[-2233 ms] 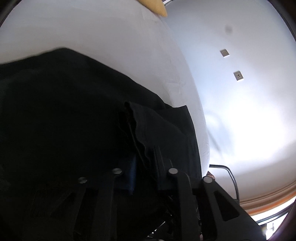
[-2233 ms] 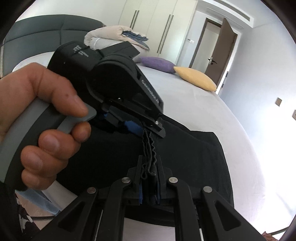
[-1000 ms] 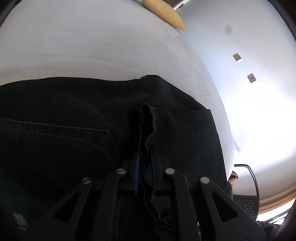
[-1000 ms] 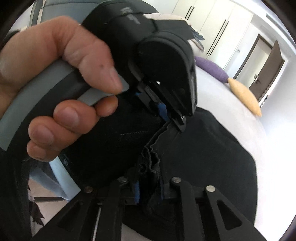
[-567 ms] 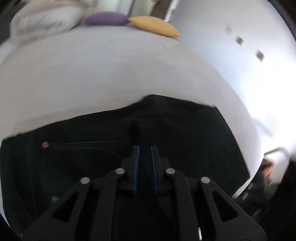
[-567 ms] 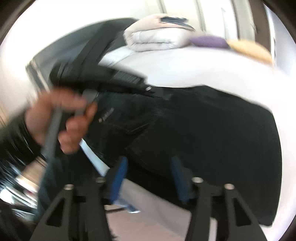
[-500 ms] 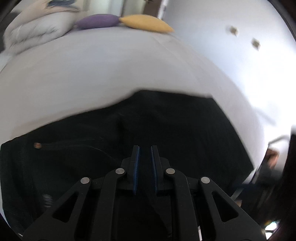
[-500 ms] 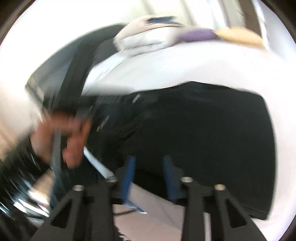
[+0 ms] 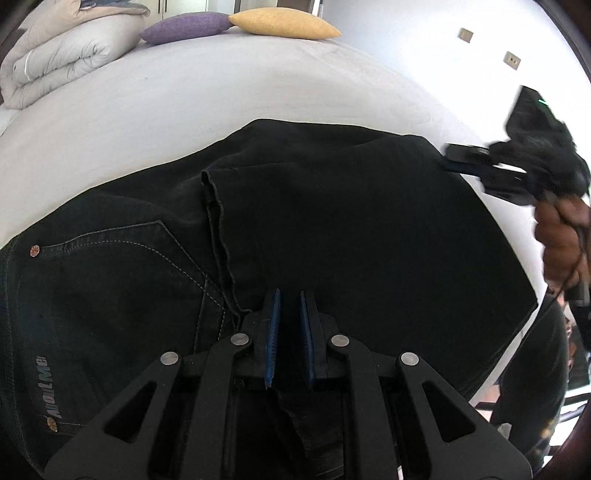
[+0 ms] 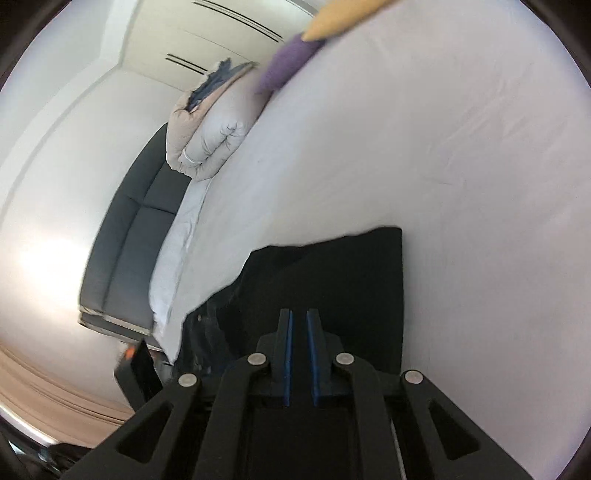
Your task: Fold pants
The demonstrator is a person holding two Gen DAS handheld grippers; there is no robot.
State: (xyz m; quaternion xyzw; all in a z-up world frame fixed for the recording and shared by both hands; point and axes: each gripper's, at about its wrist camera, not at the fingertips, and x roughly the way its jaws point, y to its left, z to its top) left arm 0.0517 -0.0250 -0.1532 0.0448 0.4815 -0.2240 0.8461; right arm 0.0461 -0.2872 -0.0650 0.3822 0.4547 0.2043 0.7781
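Black pants (image 9: 332, 229) lie folded on the white bed (image 9: 221, 96), with the leg hems laid over the seat by the back pocket (image 9: 122, 258). My left gripper (image 9: 288, 306) hovers just above the near edge of the pants; its blue-padded jaws stand close together with a narrow gap and hold nothing. In the right wrist view the pants (image 10: 332, 280) lie below my right gripper (image 10: 298, 328), whose jaws are also nearly closed and empty. The right gripper also shows in the left wrist view (image 9: 480, 166), held in a hand at the pants' far right corner.
A folded duvet (image 9: 55, 62), a purple pillow (image 9: 184, 26) and a yellow pillow (image 9: 284, 24) lie at the head of the bed. A dark headboard (image 10: 129, 236) stands at its left side. A wall with sockets (image 9: 513, 57) is at the right.
Both grippers let go of the bunched hems and pulled back from the pants. The right gripper opened, swung away to the pants' right side and closed again. The pants now lie flat.
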